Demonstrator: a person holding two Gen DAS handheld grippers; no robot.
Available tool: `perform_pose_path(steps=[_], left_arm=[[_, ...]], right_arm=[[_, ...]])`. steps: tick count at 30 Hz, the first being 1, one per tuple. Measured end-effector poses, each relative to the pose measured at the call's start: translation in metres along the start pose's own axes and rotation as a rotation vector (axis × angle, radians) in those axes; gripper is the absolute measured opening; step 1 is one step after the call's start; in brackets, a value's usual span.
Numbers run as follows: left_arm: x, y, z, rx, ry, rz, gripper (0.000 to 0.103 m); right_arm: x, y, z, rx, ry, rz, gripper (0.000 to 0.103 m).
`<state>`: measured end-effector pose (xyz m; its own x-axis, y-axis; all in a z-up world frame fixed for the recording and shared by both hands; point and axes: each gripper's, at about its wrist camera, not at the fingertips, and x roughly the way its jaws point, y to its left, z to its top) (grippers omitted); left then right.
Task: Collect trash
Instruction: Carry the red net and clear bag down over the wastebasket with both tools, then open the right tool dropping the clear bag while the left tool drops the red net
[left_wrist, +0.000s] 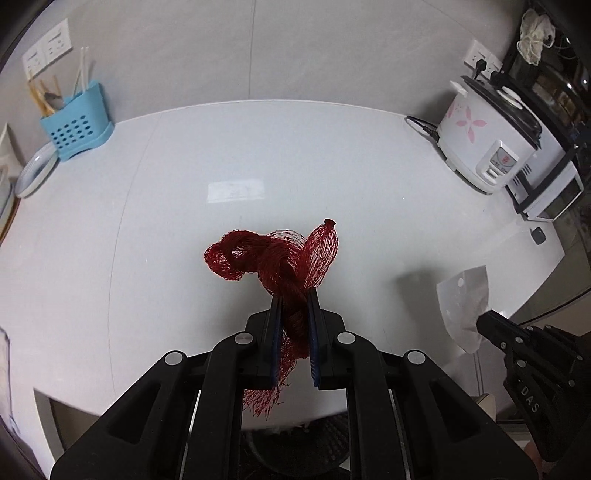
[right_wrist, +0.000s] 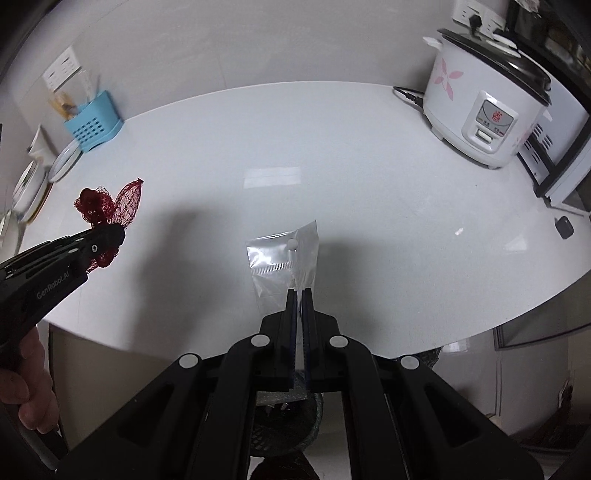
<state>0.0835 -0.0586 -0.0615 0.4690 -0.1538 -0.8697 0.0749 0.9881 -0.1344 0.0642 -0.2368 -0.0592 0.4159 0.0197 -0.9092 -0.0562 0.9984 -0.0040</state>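
My left gripper (left_wrist: 293, 295) is shut on a crumpled red mesh net bag (left_wrist: 280, 258) and holds it above the white counter (left_wrist: 184, 221). It also shows in the right wrist view (right_wrist: 110, 230), with the net (right_wrist: 110, 203) sticking out of it. My right gripper (right_wrist: 300, 291) is shut on a clear plastic zip bag (right_wrist: 284, 258), held above the counter's front edge. In the left wrist view the right gripper (left_wrist: 485, 321) holds that bag (left_wrist: 465, 302) at the right. A dark mesh bin (right_wrist: 288, 424) shows below, between the gripper arms.
A white rice cooker with pink flowers (left_wrist: 487, 144) stands at the back right, next to a black and white appliance (left_wrist: 546, 184). A blue utensil holder (left_wrist: 77, 122) and a white plate (left_wrist: 35, 173) stand at the back left. A small dark object (right_wrist: 564, 226) lies near the right edge.
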Motion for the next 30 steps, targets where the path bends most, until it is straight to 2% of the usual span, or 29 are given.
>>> perform_pose_path(steps=[12,16,18,24,27,30], left_arm=[[-0.036,-0.02,-0.113,-0.06,-0.011,0.008,0.011],[-0.036,-0.022,-0.146,-0.081,-0.001,-0.006,0.011],[-0.033,-0.023,-0.163,-0.086,0.0,0.011,0.011],[-0.004,-0.018,-0.205,-0.116,0.04,-0.006,0.011],[0.023,-0.013,-0.223,-0.105,0.058,-0.016,0.011],[0.053,-0.003,-0.242,-0.112,0.071,-0.029,0.011]], right_arm=[[-0.04,0.014,-0.078,-0.11,-0.05,0.087,0.002],[-0.041,0.017,-0.106,-0.122,-0.031,0.112,0.002],[-0.04,0.017,-0.12,-0.126,-0.019,0.139,0.002],[-0.01,0.019,-0.159,-0.148,0.011,0.149,0.002],[0.023,0.019,-0.176,-0.136,0.059,0.154,0.002],[0.052,0.024,-0.193,-0.174,0.07,0.132,0.002]])
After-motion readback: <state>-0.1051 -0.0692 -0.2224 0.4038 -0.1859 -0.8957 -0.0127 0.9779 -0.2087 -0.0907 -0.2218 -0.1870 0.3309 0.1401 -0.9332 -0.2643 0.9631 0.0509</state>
